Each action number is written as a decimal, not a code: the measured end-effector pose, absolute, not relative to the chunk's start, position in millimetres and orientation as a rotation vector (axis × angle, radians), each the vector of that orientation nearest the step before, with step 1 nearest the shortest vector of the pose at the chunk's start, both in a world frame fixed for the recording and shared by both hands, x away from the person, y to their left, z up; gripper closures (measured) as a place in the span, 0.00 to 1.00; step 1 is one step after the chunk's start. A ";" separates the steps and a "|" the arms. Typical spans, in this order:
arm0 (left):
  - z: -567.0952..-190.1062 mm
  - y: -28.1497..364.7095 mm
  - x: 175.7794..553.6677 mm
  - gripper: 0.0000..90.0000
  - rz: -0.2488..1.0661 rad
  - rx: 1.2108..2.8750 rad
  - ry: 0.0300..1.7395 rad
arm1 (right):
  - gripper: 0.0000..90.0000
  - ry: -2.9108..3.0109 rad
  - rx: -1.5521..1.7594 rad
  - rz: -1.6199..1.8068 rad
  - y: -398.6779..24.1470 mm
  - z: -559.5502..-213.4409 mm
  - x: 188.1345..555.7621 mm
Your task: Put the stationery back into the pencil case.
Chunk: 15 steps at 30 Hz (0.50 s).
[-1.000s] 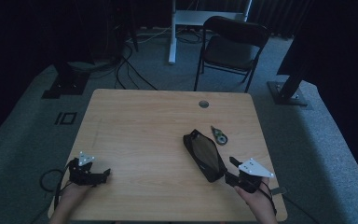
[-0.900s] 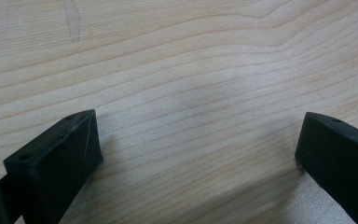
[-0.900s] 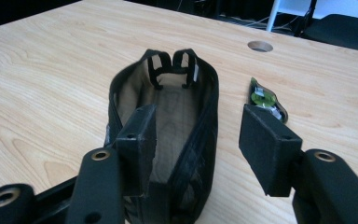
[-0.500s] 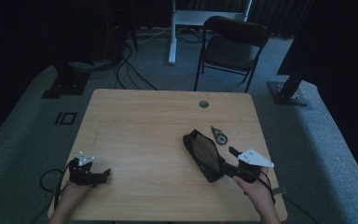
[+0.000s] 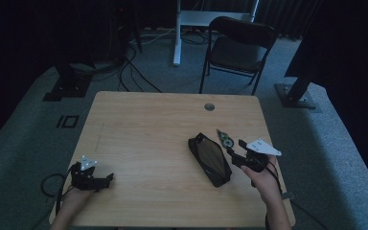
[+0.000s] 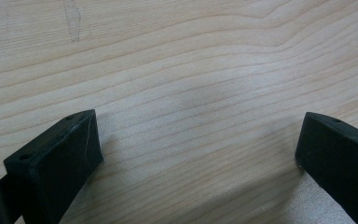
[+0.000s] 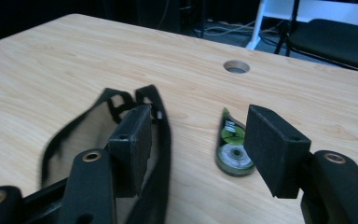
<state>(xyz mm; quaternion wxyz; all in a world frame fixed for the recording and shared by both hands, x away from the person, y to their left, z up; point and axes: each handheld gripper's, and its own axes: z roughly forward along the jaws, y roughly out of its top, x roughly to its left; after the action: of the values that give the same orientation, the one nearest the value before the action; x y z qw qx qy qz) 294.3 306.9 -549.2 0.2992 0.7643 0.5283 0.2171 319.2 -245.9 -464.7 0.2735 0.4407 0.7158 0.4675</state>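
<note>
lengthwise, pouch (image 5: 210, 158) pointing far-left

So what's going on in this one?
A person at a wooden table holds a gripper in each hand. The right gripper, jaws open and just opened wider, is near a black pouch lying open on the table and a small green correction-tape dispenser beside it. Nothing is gripped. The left gripper rests open over bare wood at the near left.

Matt black cloth pouch (image 5: 210, 158), wood-grain table (image 5: 143, 124)
</note>
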 end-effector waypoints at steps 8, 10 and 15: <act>-549.3 306.8 294.3 0.00 0.576 2.027 1.404 | 0.44 1.923 1.252 1.213 -253.6 -476.3 344.9; -549.2 306.8 294.3 0.00 0.576 2.029 1.404 | 0.42 1.928 1.268 1.201 -254.5 -479.6 351.4; -549.2 306.8 294.3 0.00 0.576 2.028 1.404 | 0.40 1.939 1.305 1.169 -255.2 -487.6 366.8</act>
<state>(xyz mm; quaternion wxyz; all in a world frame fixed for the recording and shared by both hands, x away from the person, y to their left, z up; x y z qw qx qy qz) 294.3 306.8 -549.2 0.2995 0.7639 0.5289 0.2168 366.8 -255.2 -487.6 0.2610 0.4822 0.7161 0.4319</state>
